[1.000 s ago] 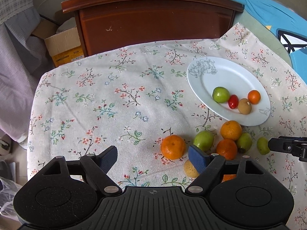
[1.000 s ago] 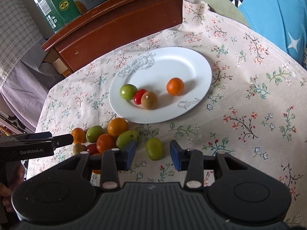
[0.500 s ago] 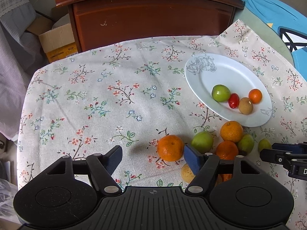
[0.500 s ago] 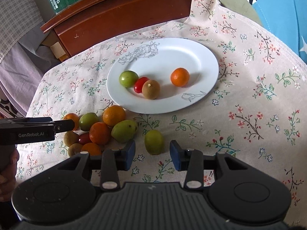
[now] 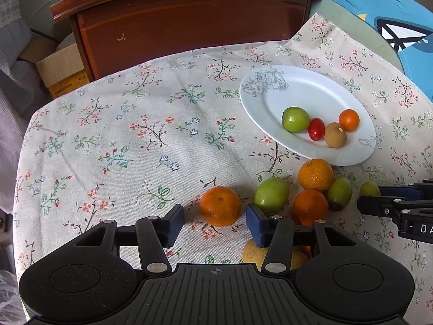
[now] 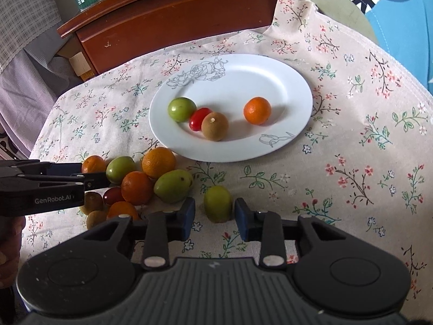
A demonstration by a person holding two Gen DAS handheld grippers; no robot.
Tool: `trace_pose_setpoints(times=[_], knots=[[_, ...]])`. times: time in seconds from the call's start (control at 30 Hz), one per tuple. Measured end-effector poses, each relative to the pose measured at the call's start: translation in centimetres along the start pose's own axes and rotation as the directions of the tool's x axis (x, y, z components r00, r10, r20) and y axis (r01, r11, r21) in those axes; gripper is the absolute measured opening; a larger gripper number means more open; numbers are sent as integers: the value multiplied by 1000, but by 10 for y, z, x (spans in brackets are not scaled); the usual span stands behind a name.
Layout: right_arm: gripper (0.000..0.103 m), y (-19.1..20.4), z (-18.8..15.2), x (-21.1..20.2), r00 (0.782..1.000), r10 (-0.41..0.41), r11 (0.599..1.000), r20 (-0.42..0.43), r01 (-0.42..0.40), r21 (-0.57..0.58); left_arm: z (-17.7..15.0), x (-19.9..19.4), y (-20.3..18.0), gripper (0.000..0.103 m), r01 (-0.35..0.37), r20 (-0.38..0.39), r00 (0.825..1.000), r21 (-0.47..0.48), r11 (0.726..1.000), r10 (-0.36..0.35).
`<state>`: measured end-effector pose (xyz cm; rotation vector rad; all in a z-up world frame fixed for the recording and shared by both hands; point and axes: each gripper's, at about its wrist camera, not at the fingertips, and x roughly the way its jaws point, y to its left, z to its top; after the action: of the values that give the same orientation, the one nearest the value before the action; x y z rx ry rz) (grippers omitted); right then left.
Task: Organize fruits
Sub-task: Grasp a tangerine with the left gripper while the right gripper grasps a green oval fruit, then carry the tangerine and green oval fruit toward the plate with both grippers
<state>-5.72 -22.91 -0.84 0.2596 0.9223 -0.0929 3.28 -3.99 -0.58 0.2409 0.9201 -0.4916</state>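
A white plate (image 5: 319, 92) (image 6: 270, 81) holds a green fruit (image 6: 181, 109), a red cherry tomato (image 6: 199, 118), a brown fruit (image 6: 215, 126) and a small orange (image 6: 257, 110). A pile of loose oranges and green fruits (image 6: 151, 176) lies on the cloth before it. My left gripper (image 5: 215, 223) is open, its pads on either side of a loose orange (image 5: 220, 205) without touching it. My right gripper (image 6: 215, 219) is open around a small green fruit (image 6: 217, 203), pads close beside it.
The table has a floral cloth (image 5: 135, 140). A dark wooden cabinet (image 5: 189, 21) stands behind it, with a cardboard box (image 5: 63, 69) at its left. A blue cushion (image 6: 400, 13) lies at the far right. The cloth drops off at the left edge.
Both grippers have moved forward and lower. The orange now sits between my left pads, and the small green fruit sits between my right pads, which have opened a little wider.
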Motion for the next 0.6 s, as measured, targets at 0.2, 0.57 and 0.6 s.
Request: trace_pose_setpoints(times=[0.2, 0.57, 0.6], knots=[[24, 0, 0, 1, 1000, 0, 1000, 2, 0, -4, 0, -2, 0, 29, 4, 14, 1000, -3, 1000, -4], [24, 3, 5, -9, 998, 33, 999, 47, -33, -1, 6, -15, -4, 29, -10, 76, 997, -2, 1000, 10], [24, 4, 6, -11, 998, 39, 999, 54, -39, -2, 7, -17, -5, 29, -12, 86, 996, -1, 1000, 12]])
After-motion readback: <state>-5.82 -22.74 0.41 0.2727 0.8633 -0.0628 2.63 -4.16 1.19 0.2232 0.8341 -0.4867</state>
